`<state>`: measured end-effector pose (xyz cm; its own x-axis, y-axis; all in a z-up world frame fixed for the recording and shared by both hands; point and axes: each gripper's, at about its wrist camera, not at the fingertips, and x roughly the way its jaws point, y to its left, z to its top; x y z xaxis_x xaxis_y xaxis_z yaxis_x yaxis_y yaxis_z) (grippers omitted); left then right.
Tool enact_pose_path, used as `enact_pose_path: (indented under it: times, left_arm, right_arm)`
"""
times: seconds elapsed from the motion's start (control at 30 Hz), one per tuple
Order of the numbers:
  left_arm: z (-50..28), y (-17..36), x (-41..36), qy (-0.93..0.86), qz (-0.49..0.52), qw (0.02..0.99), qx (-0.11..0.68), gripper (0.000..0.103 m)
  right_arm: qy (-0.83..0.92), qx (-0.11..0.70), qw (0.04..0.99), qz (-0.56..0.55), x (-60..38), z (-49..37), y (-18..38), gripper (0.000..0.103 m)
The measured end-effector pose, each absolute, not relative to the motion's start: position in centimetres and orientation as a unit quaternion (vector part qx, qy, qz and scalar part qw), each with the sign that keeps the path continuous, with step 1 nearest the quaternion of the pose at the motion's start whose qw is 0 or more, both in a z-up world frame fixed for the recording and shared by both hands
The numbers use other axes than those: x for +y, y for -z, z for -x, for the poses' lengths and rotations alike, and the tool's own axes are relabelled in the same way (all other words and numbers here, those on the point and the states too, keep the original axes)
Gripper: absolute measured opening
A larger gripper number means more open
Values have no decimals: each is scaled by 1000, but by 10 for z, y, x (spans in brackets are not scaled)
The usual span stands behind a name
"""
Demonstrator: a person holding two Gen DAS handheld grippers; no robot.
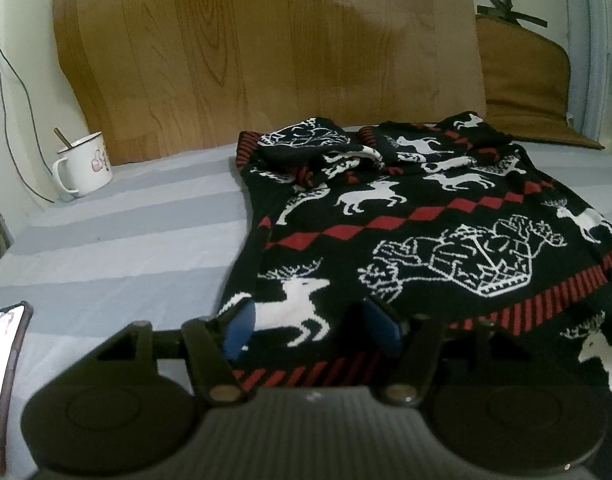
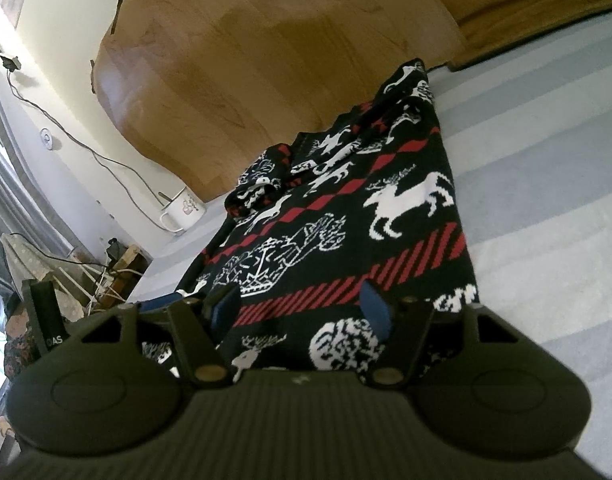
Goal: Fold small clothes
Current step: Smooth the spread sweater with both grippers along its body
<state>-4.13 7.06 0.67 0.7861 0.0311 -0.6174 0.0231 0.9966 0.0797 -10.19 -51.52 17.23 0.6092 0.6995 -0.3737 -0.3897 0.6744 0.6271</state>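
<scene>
A phone [image 1: 5,380] is seen at the left edge of the grey-striped bedsheet [image 1: 125,240], and a white mug [image 1: 85,164] holding a spoon is set by the wooden headboard [image 1: 265,52]. The black reindeer-patterned sweater [image 1: 406,224] is spread on the sheet — sleeves bunched near the headboard. The left gripper [image 1: 312,330] and right gripper [image 2: 301,312] are held over its near hem, jaws apart, nothing clasped.

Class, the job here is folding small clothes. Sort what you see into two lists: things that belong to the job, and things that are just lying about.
Belongs to the job:
- black reindeer sweater, spread on the bed
- left gripper, open over its hem
- right gripper, open over its hem

Just lying about:
- white mug with a spoon in it
- phone at the bed's edge
- striped sheet
- brown cushion
</scene>
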Motion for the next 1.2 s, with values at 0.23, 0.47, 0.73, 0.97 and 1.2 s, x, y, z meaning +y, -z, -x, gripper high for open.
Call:
enact_pose_path:
  times: [0.23, 0.47, 0.73, 0.97, 1.2]
  left_arm:
    - [41, -7, 68, -13, -51, 944, 327, 68]
    - [40, -7, 69, -16, -52, 943, 328, 71]
    - [41, -10, 89, -17, -12, 937, 348, 89]
    - [98, -42, 142, 33, 35, 934, 355, 89]
    - [138, -36, 161, 84, 115, 896, 421, 80]
  right_arm:
    - [-327, 305, 860, -247, -514, 104, -173, 74]
    - [-347, 302, 856, -237, -510, 105, -174, 86]
    - [-356, 328, 844, -232, -514, 102, -180, 86]
    - [-362, 347, 843, -195, -568, 131, -206, 80]
    - [-332, 379, 827, -251, -617, 160, -195, 63]
